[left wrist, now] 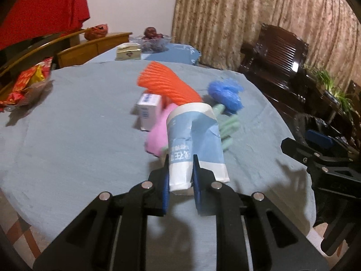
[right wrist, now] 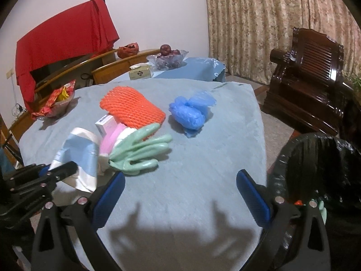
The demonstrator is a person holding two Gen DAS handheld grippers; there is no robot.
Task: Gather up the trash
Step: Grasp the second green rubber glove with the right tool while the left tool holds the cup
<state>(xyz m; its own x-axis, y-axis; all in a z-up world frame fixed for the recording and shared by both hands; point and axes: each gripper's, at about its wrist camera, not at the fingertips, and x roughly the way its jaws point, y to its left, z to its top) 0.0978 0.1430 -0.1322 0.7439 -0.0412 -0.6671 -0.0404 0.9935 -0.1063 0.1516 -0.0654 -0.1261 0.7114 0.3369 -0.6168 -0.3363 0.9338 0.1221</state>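
Trash lay on the bench [right wrist: 203,192]. We gripped a crushed cup [left wrist: 195,144] in our left gripper [left wrist: 180,180], lifted for the bin [right wrist: 315,169]; our right gripper [right wrist: 180,194] hung with jaws wide, empty.

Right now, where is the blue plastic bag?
The blue plastic bag lies on the table, right of the orange foam net, beyond the green glove.
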